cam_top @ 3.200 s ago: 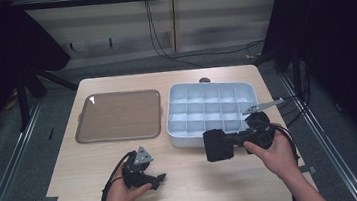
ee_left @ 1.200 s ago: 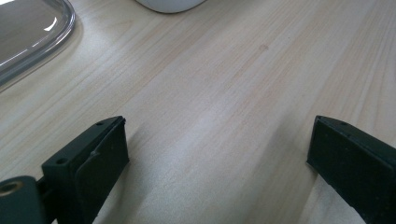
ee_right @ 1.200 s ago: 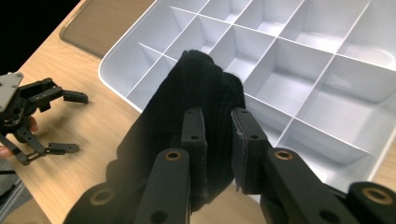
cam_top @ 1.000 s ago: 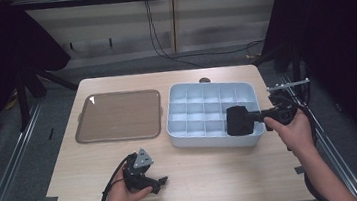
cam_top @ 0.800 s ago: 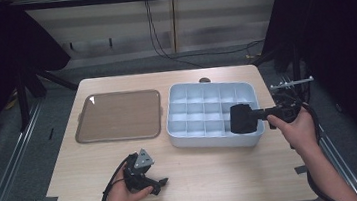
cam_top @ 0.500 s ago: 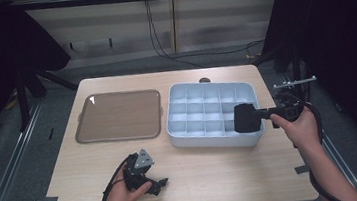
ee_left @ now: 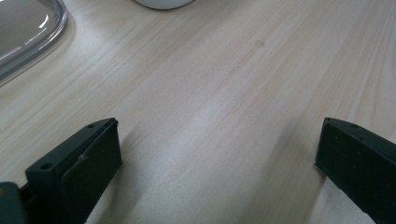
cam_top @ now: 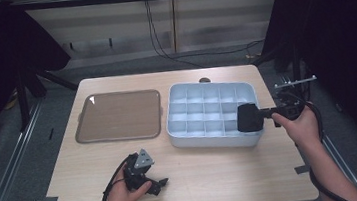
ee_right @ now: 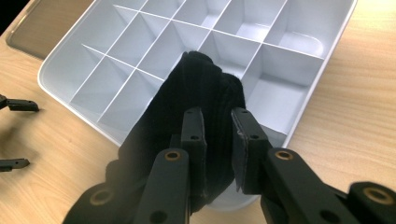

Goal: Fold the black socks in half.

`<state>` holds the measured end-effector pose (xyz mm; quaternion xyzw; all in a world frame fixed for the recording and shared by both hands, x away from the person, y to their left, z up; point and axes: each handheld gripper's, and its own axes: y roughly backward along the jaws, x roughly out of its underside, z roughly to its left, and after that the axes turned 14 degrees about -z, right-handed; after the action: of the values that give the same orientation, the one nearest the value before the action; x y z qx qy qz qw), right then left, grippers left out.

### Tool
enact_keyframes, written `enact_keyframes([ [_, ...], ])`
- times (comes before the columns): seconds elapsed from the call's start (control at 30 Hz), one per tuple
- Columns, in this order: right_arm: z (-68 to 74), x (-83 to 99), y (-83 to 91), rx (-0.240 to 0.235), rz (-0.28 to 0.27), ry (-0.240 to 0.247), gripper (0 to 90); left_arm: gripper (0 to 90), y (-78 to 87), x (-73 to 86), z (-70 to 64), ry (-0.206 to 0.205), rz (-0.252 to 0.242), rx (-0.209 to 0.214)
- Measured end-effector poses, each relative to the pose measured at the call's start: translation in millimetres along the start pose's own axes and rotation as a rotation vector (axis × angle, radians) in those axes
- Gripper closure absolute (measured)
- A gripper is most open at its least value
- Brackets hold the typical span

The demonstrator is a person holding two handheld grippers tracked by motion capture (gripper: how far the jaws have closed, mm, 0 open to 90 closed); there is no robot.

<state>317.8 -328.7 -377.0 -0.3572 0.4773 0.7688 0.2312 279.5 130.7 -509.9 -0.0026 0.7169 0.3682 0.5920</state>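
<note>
My right gripper is shut on a folded black ribbed cloth. It holds the cloth above the front right corner of a white compartment tray, whose visible cells are empty. The cloth hides part of the tray's front row. My left gripper lies low on the wooden table near the front edge. It is open, with bare wood between its jaws. The right gripper view shows its fingertips at the left edge.
A shallow brown tray lies left of the white one. Dark floor, metal rails and cables surround the table. A metal rod sticks up beside the table's right edge, close to the right hand.
My right gripper has carried the black cloth to the right and a little farther from the person, from the tray's front wall to its right front corner. The left gripper has stayed put.
</note>
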Motion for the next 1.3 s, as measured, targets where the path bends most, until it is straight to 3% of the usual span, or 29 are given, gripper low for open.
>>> enact_keyframes([
  [0.47, -13.9, 9.3, -7.2, 0.024, 0.032, -0.010, 76.7, 0.0, -0.2, 0.2, 0.0, 0.002, -0.004, 0.002],
  [1.3, -17.0, 17.5, -19.0, 0.068, 0.089, 0.032, 76.2, 0.0, -0.1, -0.1, 0.7, -0.006, 0.002, 0.004],
])
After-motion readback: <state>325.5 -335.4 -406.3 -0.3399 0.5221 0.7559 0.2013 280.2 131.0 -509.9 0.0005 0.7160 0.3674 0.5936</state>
